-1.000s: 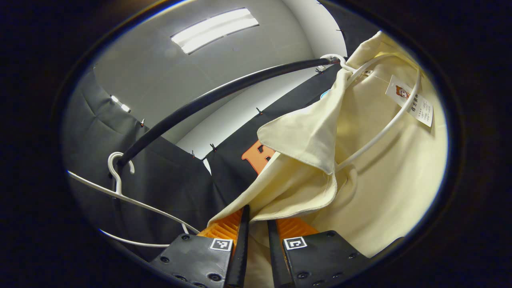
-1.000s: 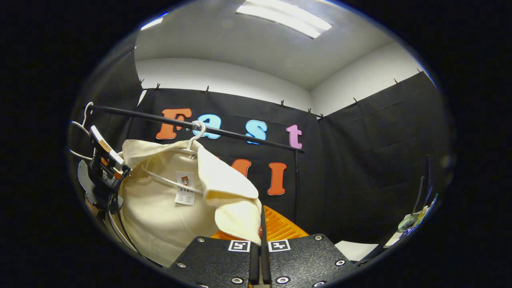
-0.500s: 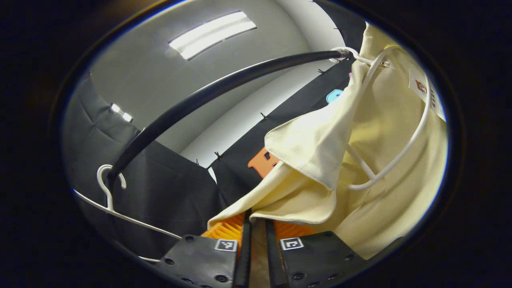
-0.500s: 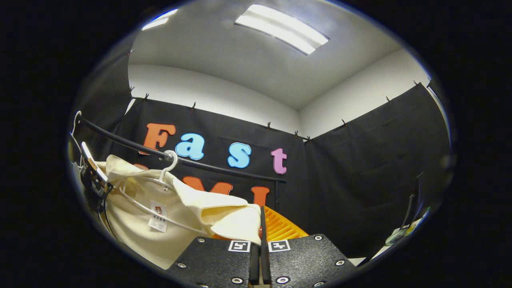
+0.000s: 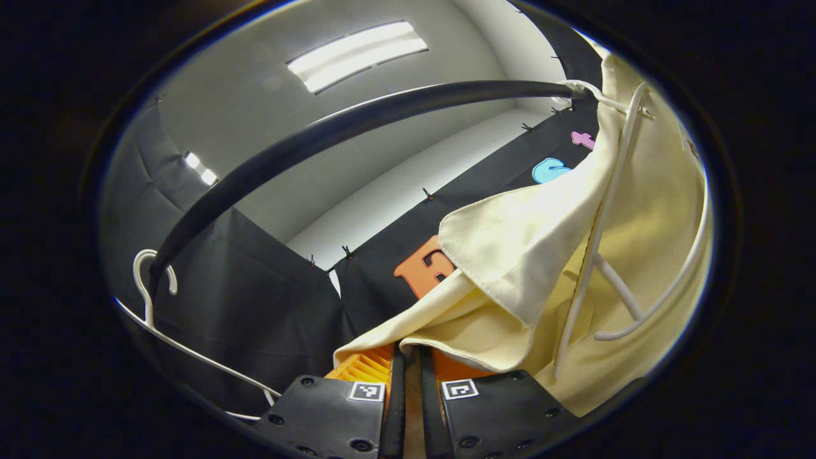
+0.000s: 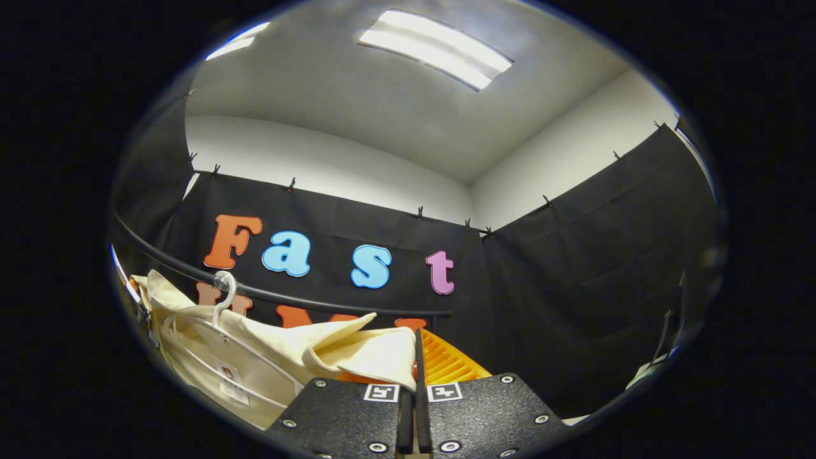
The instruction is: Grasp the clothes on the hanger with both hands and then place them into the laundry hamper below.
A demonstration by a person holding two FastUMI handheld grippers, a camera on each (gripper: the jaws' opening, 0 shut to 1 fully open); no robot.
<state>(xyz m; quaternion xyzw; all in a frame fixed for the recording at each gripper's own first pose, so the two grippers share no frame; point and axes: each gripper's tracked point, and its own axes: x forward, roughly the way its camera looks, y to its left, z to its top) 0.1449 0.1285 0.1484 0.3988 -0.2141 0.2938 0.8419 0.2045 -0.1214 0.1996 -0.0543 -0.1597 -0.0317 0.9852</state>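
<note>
Black rail (image 5: 306, 137) arcs across from nine to one o'clock; spare hanger (image 5: 153, 287) blocks nine; ceilingward lies open.

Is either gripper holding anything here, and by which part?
Both grippers pinch the cream garment: the left gripper holds a folded fabric edge, the right gripper another edge. It hangs partly off its white hanger.

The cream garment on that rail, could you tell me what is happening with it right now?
A person is gripping the cream garment with a gripper in each hand: the left gripper and the right gripper are each clamped on its fabric. It hangs partly on its white hanger, hooked over the black rail. A second, bare hanger hangs further along.
</note>
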